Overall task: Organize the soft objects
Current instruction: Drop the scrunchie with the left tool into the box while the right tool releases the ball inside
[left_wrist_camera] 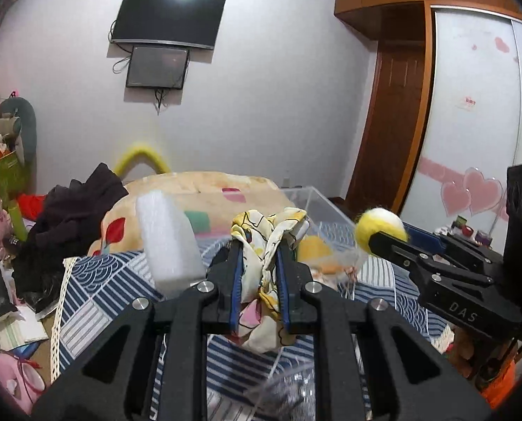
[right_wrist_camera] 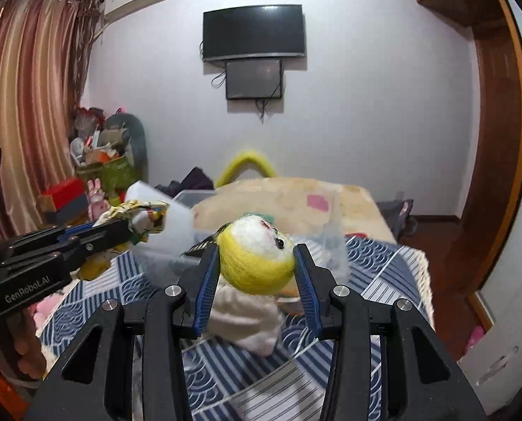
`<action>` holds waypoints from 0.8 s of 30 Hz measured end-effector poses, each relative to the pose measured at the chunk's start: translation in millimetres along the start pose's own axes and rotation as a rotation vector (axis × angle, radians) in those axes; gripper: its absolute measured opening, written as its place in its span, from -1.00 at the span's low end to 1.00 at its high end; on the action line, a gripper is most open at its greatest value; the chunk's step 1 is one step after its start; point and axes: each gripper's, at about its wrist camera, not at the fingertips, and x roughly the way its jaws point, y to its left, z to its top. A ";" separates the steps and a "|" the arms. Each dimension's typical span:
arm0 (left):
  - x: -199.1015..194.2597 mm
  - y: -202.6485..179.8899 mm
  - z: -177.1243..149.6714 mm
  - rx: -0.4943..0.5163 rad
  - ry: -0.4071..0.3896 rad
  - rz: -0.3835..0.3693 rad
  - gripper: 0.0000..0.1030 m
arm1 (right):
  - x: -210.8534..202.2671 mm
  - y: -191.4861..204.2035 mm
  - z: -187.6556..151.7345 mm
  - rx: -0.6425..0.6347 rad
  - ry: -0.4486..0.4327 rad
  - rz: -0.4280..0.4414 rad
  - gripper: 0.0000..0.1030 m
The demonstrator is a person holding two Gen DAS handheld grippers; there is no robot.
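My left gripper (left_wrist_camera: 259, 256) is shut on a crumpled white-and-yellow patterned cloth (left_wrist_camera: 268, 235), held above the bed. It also shows in the right wrist view (right_wrist_camera: 134, 224) at the left. My right gripper (right_wrist_camera: 257, 263) is shut on a fuzzy yellow-and-white plush ball (right_wrist_camera: 255, 259) with a small black eye. The ball (left_wrist_camera: 380, 228) shows at the right of the left wrist view. A white foam block (left_wrist_camera: 168, 242) is blurred beside the left gripper, in the air. A white sock-like cloth (right_wrist_camera: 250, 319) lies on the bed below the ball.
A clear plastic box (left_wrist_camera: 317, 207) stands on the blue patterned bedspread (left_wrist_camera: 96, 298). A beige floral quilt (right_wrist_camera: 296, 196) and dark clothes (left_wrist_camera: 75, 217) lie behind. Clutter fills the left floor (left_wrist_camera: 1, 301). A wardrobe (left_wrist_camera: 471, 105) stands at the right.
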 end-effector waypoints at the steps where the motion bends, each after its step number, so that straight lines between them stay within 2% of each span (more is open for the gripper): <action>1: 2.8 1.3 2.3 -0.005 -0.003 -0.001 -0.68 | 3.2 -2.3 2.0 0.009 0.000 -0.001 -0.24; 16: 84.3 5.4 3.9 0.021 0.114 0.072 -0.68 | 58.4 -20.3 1.2 0.040 0.092 -0.122 -0.24; 19: 96.0 3.6 2.9 0.033 0.138 0.058 -0.67 | 63.4 -20.0 1.6 0.038 0.106 -0.127 -0.24; 24: 104.0 1.7 -2.7 0.034 0.151 0.051 -0.45 | 63.7 -18.2 -0.2 0.024 0.120 -0.131 -0.21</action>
